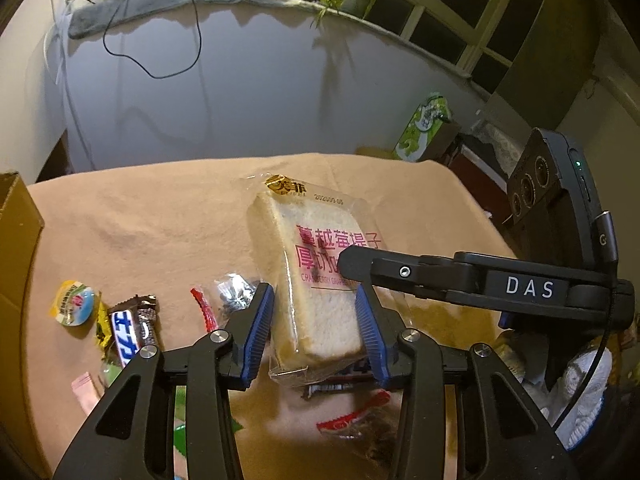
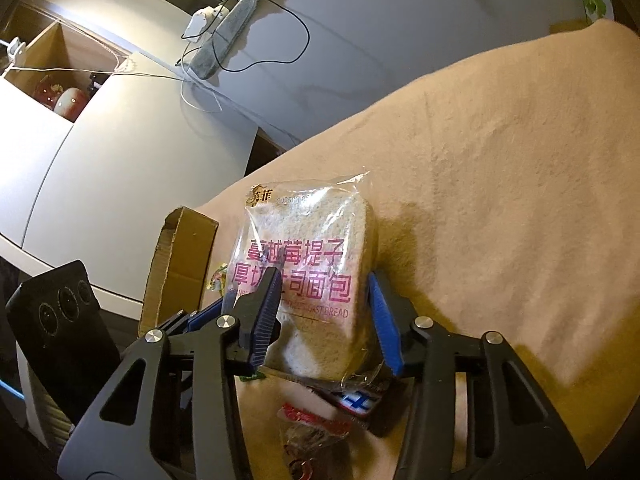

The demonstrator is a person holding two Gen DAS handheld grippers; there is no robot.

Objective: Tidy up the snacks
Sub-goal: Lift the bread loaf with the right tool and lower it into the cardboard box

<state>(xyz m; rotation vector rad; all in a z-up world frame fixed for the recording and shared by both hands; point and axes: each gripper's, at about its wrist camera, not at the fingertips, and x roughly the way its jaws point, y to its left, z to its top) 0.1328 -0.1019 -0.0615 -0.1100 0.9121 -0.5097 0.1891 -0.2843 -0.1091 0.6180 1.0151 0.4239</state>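
Note:
A clear bag of sliced toast bread (image 1: 316,276) with pink lettering is held up over the tan cloth table (image 1: 160,216). My left gripper (image 1: 316,304) has its blue pads against both sides of the bag. My right gripper (image 2: 324,296) also has its blue pads on either side of the same bread bag (image 2: 308,264); its black finger (image 1: 400,270) crosses the bag in the left wrist view. Loose snacks lie below: a chocolate bar (image 1: 132,332), a round jelly cup (image 1: 72,302), red-wrapped packets (image 1: 352,420).
A cardboard box (image 2: 180,268) stands at the table's left edge, also seen in the left wrist view (image 1: 16,248). A green carton (image 1: 424,126) sits beyond the far edge. A grey wall with a black cable (image 1: 160,40) is behind. A blue-white bar (image 2: 356,400) lies under the bread.

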